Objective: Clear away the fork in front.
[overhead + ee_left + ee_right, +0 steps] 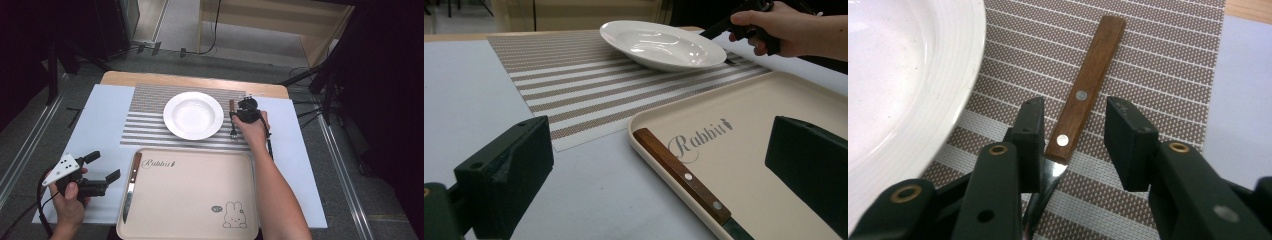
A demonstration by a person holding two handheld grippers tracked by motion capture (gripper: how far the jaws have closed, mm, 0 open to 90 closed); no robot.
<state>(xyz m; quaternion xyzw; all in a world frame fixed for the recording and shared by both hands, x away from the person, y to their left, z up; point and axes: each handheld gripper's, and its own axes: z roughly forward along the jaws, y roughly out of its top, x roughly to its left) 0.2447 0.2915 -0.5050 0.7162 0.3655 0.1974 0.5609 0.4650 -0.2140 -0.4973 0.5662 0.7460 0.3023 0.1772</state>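
Fork (pixel 1083 102) lies on striped placemat (pixel 1158 60), right of plate (pixel 903 75) | right gripper (pixel 1073 145) jaws straddle handle, not yet pinching, poised to lift | left gripper (pixel 659 165) open, idle near tray (pixel 774 100).

Wooden-handled fork (pixel 1083 100): flat brown handle with two silver rivets, metal neck starting just below the lower rivet. Lies flat on the brown-and-white striped woven placemat (pixel 1148 65), just right of the white deep plate (pixel 903 75), not touching its rim. Handle points to the far side of the table; prongs show toward the near edge of the placemat in the high view.
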